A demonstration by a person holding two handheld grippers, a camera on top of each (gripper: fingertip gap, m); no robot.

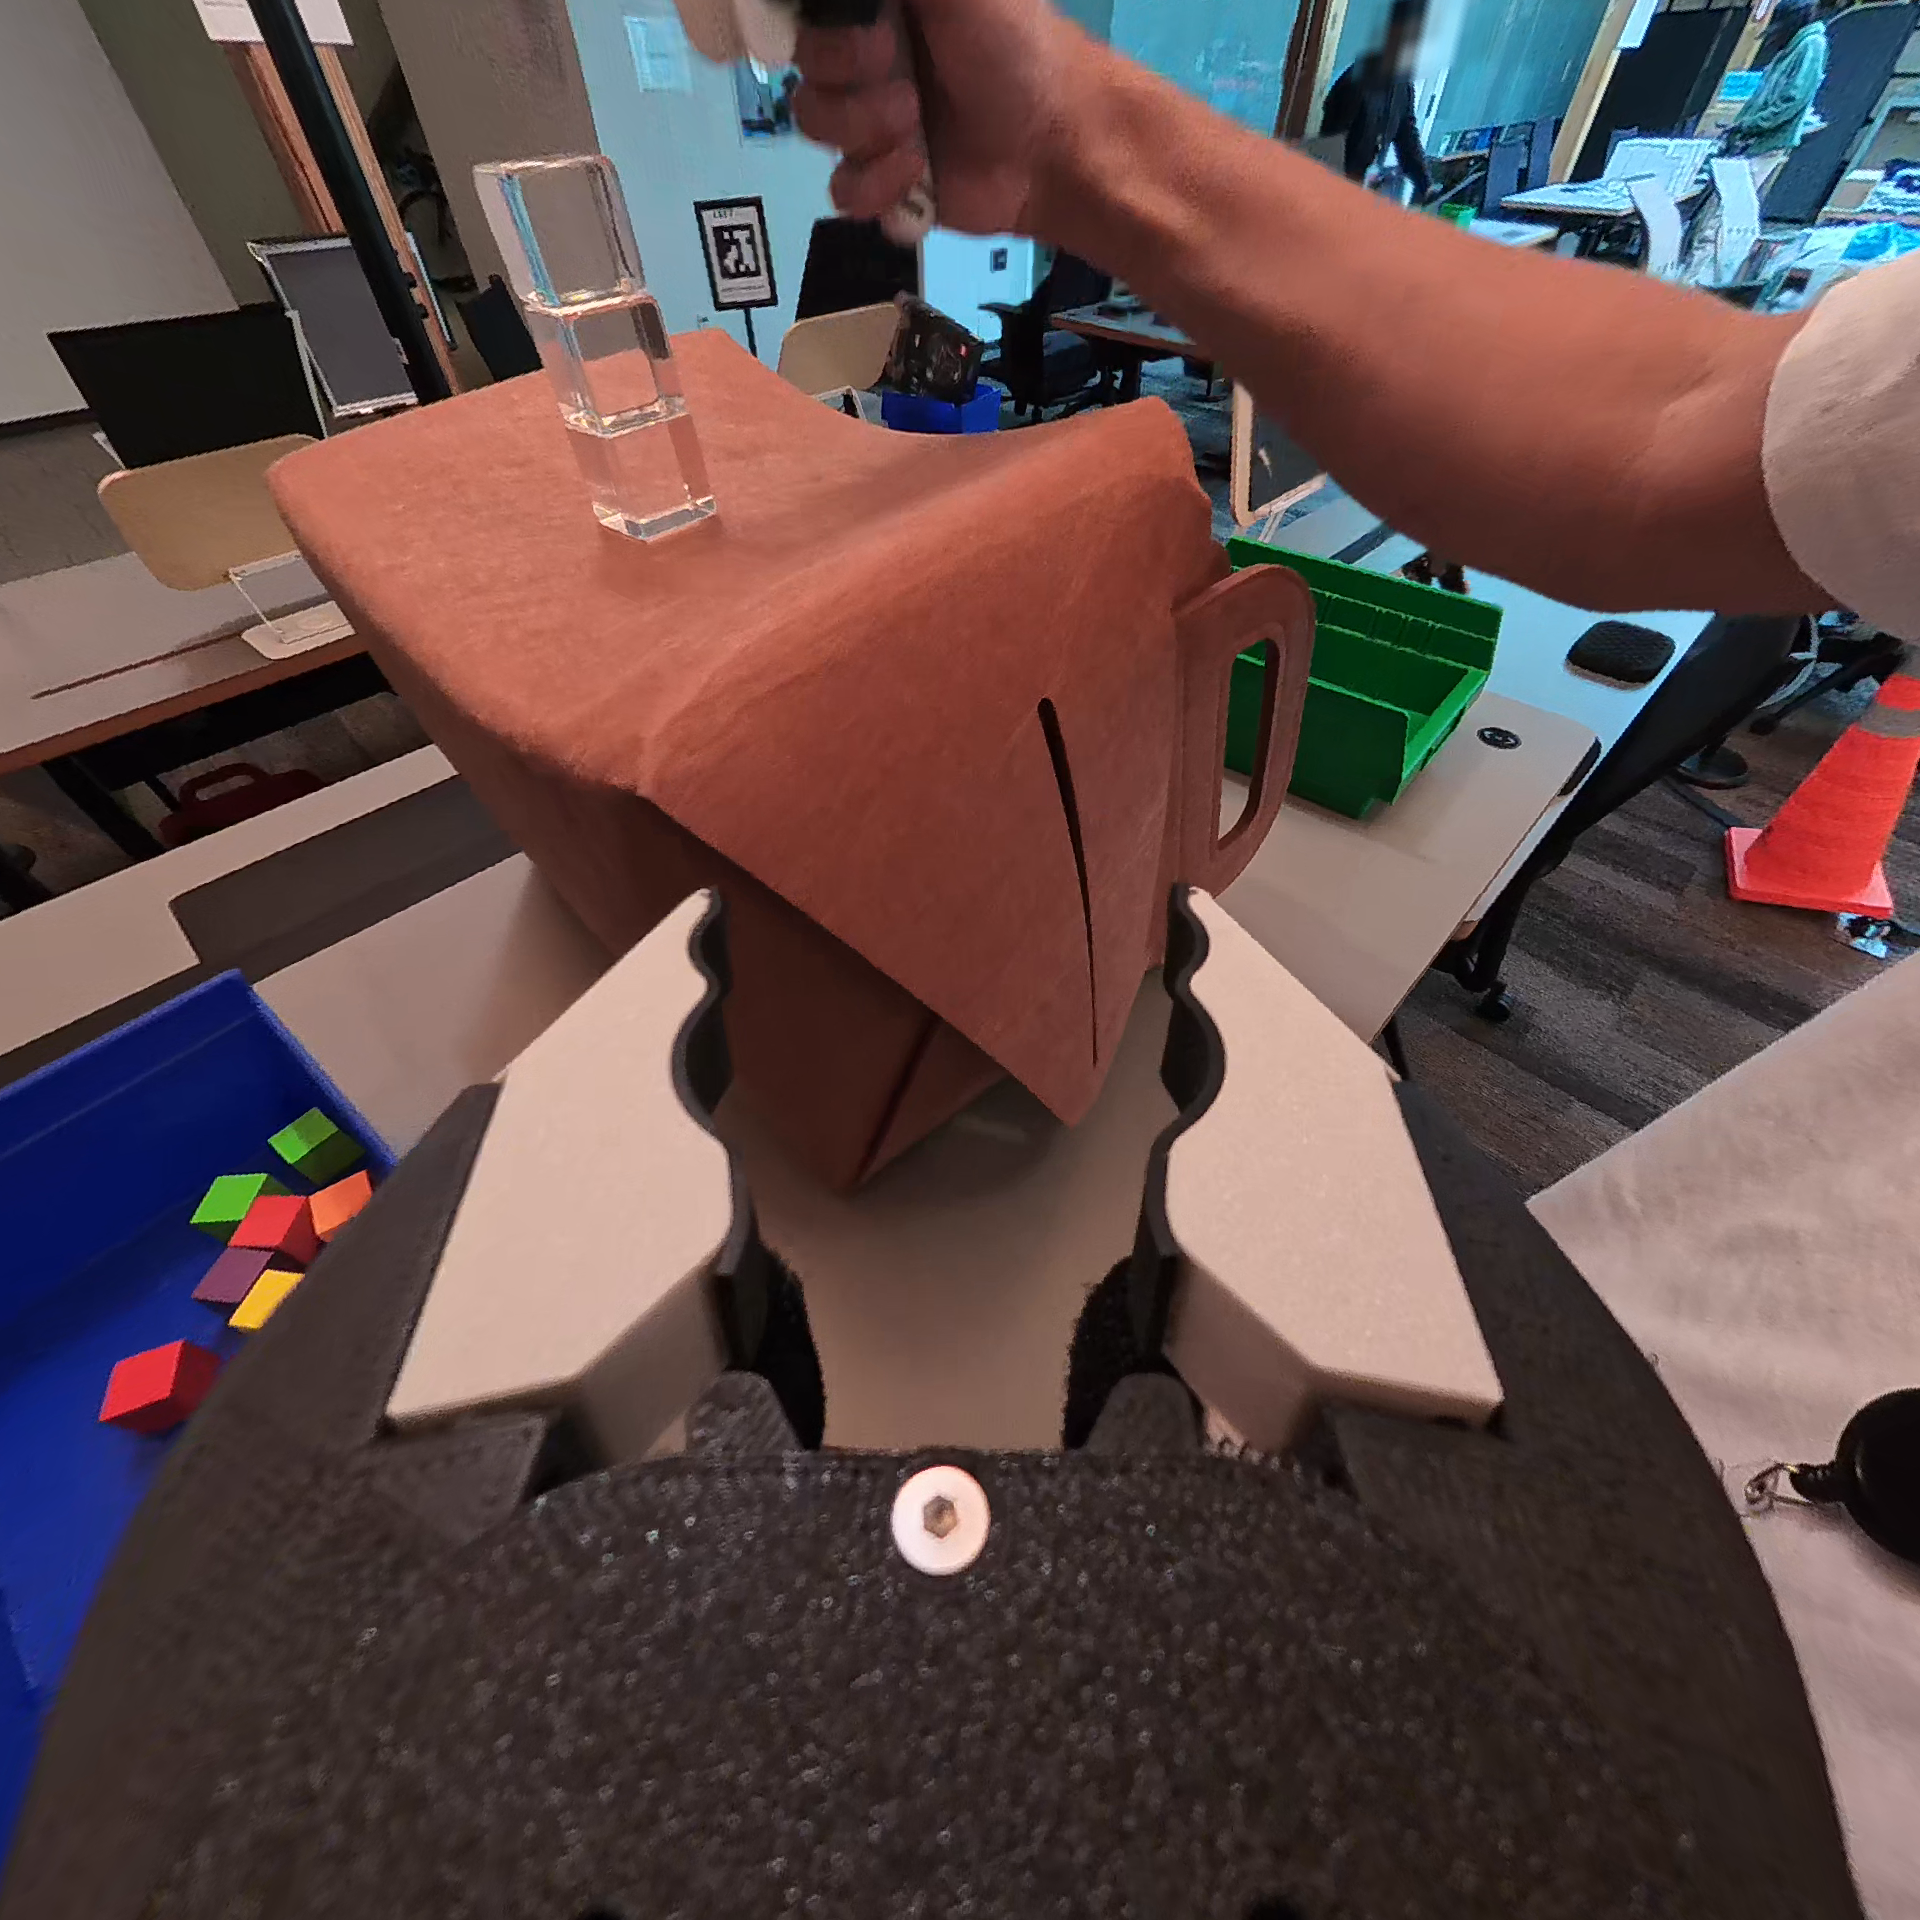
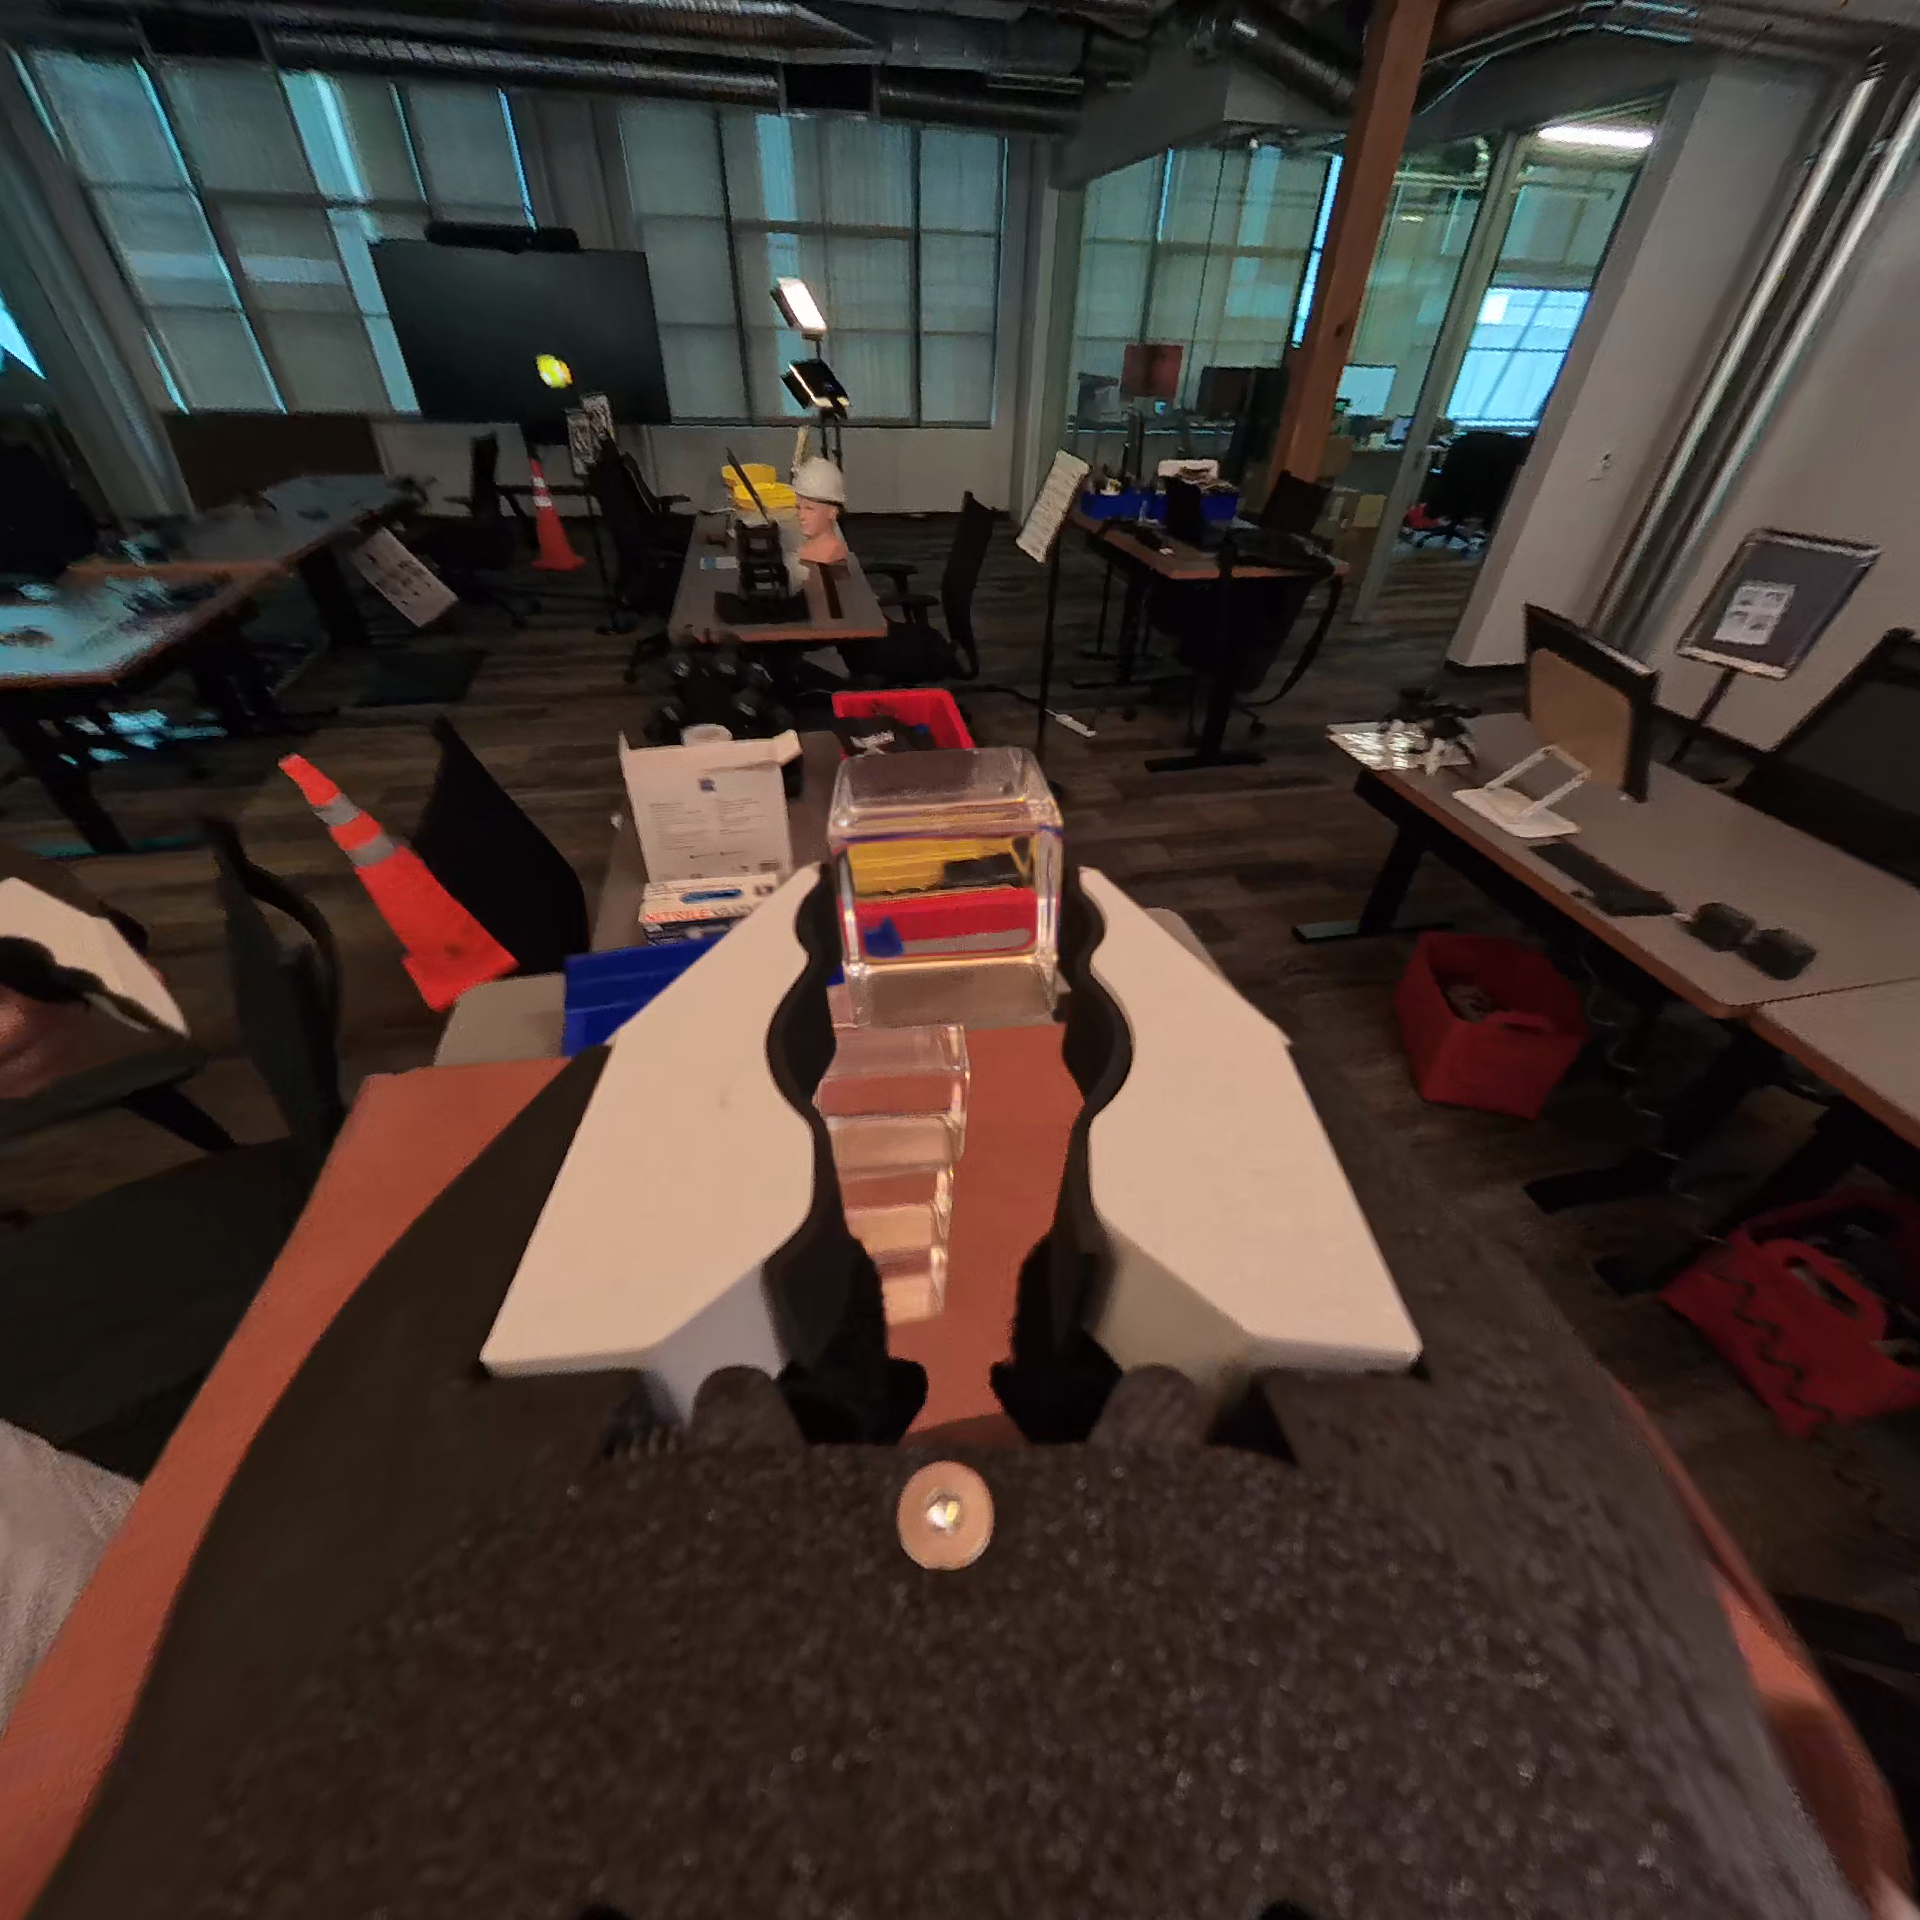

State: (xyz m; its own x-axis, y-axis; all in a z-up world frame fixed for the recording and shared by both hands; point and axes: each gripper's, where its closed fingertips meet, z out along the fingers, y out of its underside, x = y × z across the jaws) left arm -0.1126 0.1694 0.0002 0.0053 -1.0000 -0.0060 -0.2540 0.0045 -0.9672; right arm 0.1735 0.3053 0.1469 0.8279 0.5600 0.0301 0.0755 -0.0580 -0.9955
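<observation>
The right gripper (image 2: 945,904) hangs with jaws parted, empty, framing the top of a tippy-looking stack of clear blocks (image 1: 608,353) at upper left on the brown felt box (image 1: 831,644), while the left gripper (image 1: 945,935), released, sits low-centre at the box's near corner.

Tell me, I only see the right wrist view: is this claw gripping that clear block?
Observer: No. The left wrist view shows the top clear block free on its stack, the hand up beside it.
Operator: What holds the stack?
Observer: A brown felt bag with a handle, on a table.
Operator: And the other claw?
Observer: The left claw is open and empty; a blue bin of coloured cubes sits left of it.
</observation>
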